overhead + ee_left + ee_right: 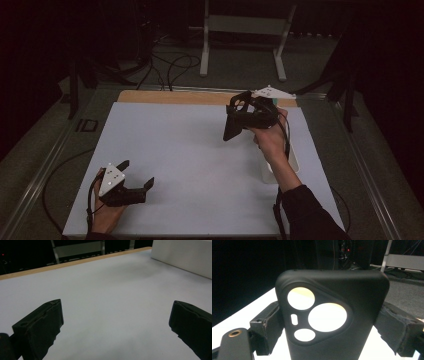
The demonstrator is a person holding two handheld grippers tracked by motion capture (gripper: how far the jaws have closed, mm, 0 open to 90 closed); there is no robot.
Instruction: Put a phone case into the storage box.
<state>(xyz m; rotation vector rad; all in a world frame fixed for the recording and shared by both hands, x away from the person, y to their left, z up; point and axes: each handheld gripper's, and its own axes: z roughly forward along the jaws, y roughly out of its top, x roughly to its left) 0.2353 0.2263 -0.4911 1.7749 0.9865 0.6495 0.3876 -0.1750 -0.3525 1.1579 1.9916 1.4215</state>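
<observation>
My right gripper (246, 116) is raised over the far right of the white table sheet (185, 160), shut on a black phone case (232, 128). In the right gripper view the phone case (332, 315) stands upright between the two jaws of the right gripper (329, 326), its triangular camera cut-out with three round holes facing the camera. My left gripper (137, 173) rests low at the near left of the sheet, open. Nothing lies between the wide-spread jaws of the left gripper (116, 325); just bare sheet shows there.
A white box (295, 165) lies under the right forearm at the sheet's right edge, and the white box (185, 255) also shows far right in the left gripper view. A wooden strip (175, 96) borders the far edge. Behind it stand a metal frame (245, 25) and floor cables.
</observation>
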